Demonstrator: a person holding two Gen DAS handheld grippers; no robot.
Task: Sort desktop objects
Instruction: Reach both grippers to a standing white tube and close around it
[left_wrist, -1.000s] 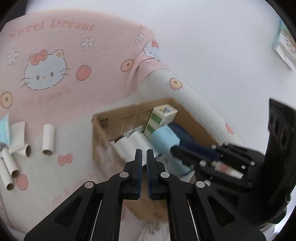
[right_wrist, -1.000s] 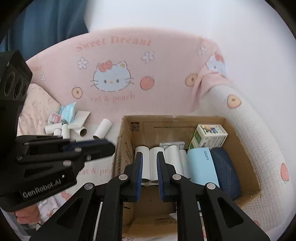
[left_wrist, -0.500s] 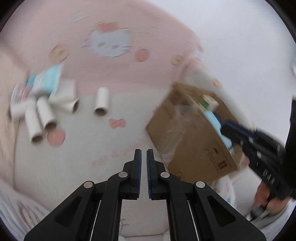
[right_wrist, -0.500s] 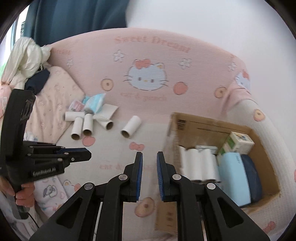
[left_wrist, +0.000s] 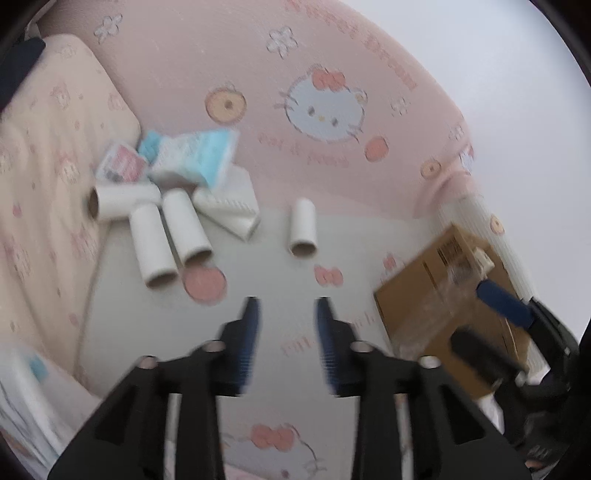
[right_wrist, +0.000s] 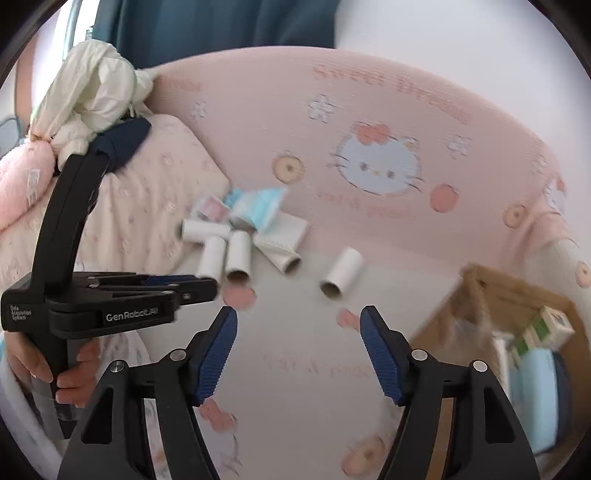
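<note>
Several white paper rolls lie on the pink Hello Kitty bedding: a lone roll (left_wrist: 303, 232) (right_wrist: 341, 272) in the middle and a cluster (left_wrist: 170, 230) (right_wrist: 225, 251) further left, beside blue-and-white packets (left_wrist: 195, 155) (right_wrist: 258, 206). A cardboard box (left_wrist: 443, 295) (right_wrist: 509, 317) at the right holds rolls, a light blue item and a small green-and-white carton. My left gripper (left_wrist: 286, 317) is open and empty, above the bedding short of the lone roll. My right gripper (right_wrist: 298, 332) is wide open and empty, also short of that roll.
A floral pillow (right_wrist: 147, 206) lies at the left, with bundled white and navy cloth (right_wrist: 92, 99) behind it. The padded pink wall (right_wrist: 369, 129) rises behind the rolls. In the right wrist view the left gripper's body (right_wrist: 92, 295) is at the left.
Both grippers swung left from over the box to the loose rolls. Both have opened from shut; the right one opened wider.
</note>
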